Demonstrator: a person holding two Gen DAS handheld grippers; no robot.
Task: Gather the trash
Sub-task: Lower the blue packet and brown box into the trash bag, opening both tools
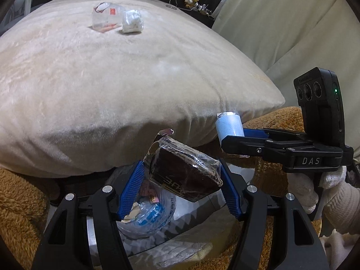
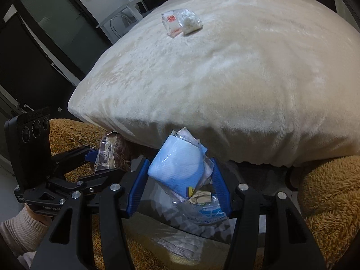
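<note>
Trash fills both grippers: the left gripper [image 1: 182,180] clamps a dark box wrapped in clear film [image 1: 186,173], the right gripper [image 2: 180,180] pinches a light-blue wrapper [image 2: 177,168]. Both hang over a bin [image 1: 146,220] holding scraps, while a clear packet [image 1: 105,16] and white wad [image 1: 132,21] lie on the cream cushion [image 1: 112,90].

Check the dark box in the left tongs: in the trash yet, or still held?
Still held: the dark cellophane-wrapped box sits clamped between the left tongs, above the trash bag below.
</note>
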